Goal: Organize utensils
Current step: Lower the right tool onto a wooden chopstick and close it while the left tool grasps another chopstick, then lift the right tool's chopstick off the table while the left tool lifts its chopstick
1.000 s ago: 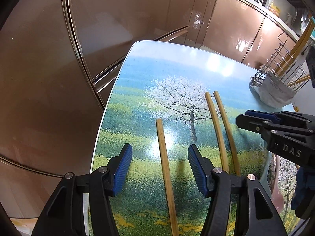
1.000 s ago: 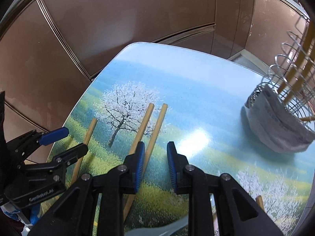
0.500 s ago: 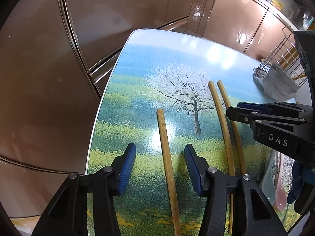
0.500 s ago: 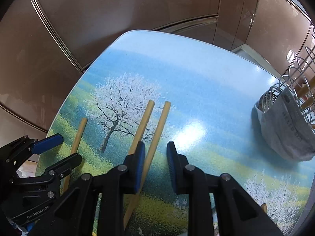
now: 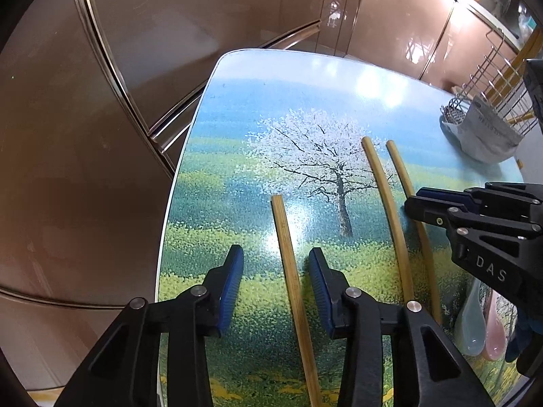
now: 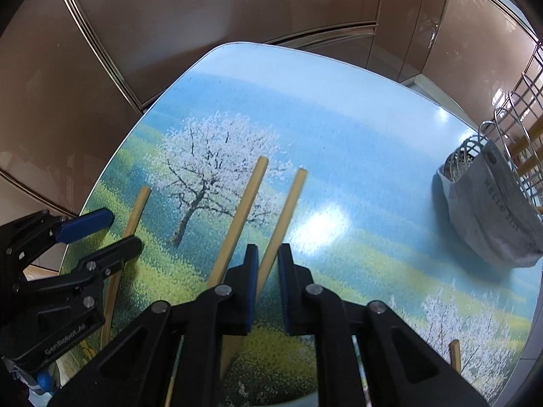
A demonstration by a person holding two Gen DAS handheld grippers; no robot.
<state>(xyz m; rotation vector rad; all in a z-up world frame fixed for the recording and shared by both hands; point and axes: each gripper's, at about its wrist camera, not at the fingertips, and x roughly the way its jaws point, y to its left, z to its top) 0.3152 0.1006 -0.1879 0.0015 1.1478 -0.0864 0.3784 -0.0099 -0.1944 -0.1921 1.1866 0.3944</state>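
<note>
The left gripper (image 5: 275, 281) is a black plastic clamp with two angular arms, triangular cut-outs and round silver rivets at the joints. Its fingers (image 5: 231, 285) carry ribbed blue rubber pads. The right gripper (image 6: 268, 281) has the same build, with black arms, silver rivets and blue-faced fingers (image 6: 251, 279). White lettering reading "DAS" marks its side in the left camera view; the left one bears small lettering, possibly "GenRobot.AI", which is too blurred to confirm.
</note>
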